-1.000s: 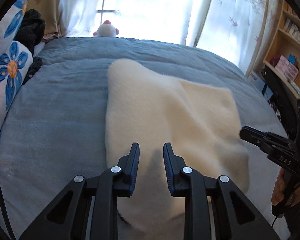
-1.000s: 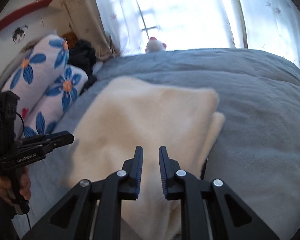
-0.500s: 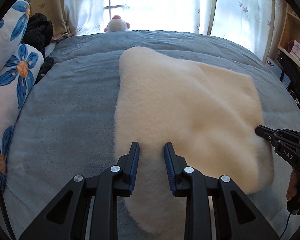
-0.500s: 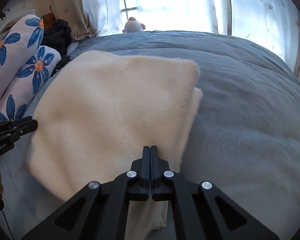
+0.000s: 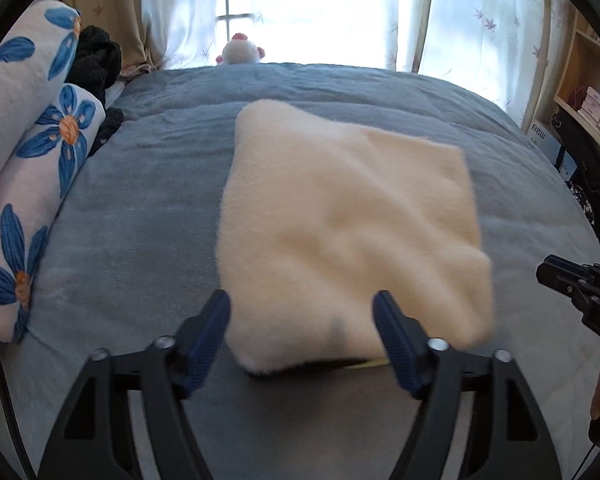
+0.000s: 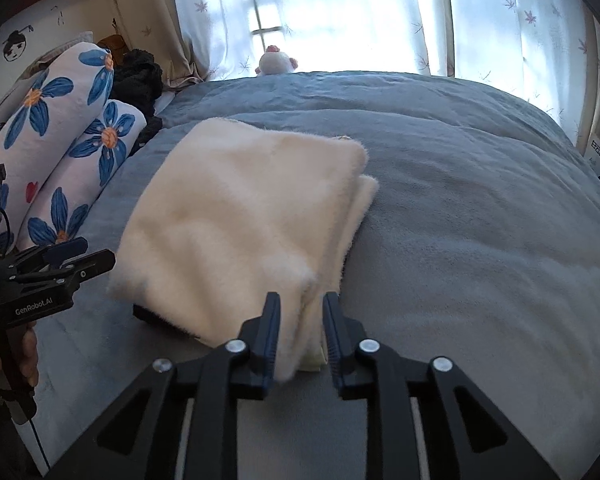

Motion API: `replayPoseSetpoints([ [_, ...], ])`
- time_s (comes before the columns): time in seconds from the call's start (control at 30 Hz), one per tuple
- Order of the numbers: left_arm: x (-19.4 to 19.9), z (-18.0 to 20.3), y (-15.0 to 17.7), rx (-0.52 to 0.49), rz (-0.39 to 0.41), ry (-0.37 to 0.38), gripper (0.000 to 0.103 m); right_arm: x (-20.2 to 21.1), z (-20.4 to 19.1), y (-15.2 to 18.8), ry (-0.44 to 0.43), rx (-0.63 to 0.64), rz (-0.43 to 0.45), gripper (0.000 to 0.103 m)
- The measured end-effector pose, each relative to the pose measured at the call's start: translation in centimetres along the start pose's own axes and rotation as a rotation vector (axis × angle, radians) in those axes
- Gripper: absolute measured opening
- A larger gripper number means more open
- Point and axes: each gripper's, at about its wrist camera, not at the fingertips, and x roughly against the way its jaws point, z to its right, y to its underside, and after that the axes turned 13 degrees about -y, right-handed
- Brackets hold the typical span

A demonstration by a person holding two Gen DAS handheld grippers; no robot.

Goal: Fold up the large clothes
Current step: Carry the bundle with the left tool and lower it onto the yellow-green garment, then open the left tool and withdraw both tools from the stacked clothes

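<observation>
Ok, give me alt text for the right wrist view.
A folded cream fleece garment lies on a grey-blue bedspread, its near corner between the right gripper's parted jaws. Blue-flowered white pillows sit left, with the left gripper.

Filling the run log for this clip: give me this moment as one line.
stage: fold laid | cream fleece garment: folded on grey bedspread | left gripper: jaws just opened, empty | right gripper: jaws just opening, pads off fleece

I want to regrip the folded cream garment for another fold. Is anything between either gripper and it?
Nothing visible. The cream garment lies bare on the blue bedspread, directly ahead of the left gripper and the right gripper, whose jaws have just been opening.
</observation>
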Motion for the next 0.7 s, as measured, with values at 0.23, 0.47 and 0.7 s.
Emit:
replayPoseSetpoints([
  [0.23, 8.9, 2.1, 2.1, -0.052, 0.032, 0.001, 0.077, 9.1, -1.5, 1.6, 0.0, -0.018, 0.051, 0.036],
  [0.47, 17.0, 3.4, 5.2, -0.066, 0.056, 0.013, 0.082, 17.9, -4.0, 4.1, 0.031, 0.014, 0.06, 0.038],
  [0.7, 23.2, 5.2, 8.6, -0.105, 0.055, 0.054, 0.096, 23.8, -5.0, 7.7, 0.041, -0.007, 0.078, 0.064],
])
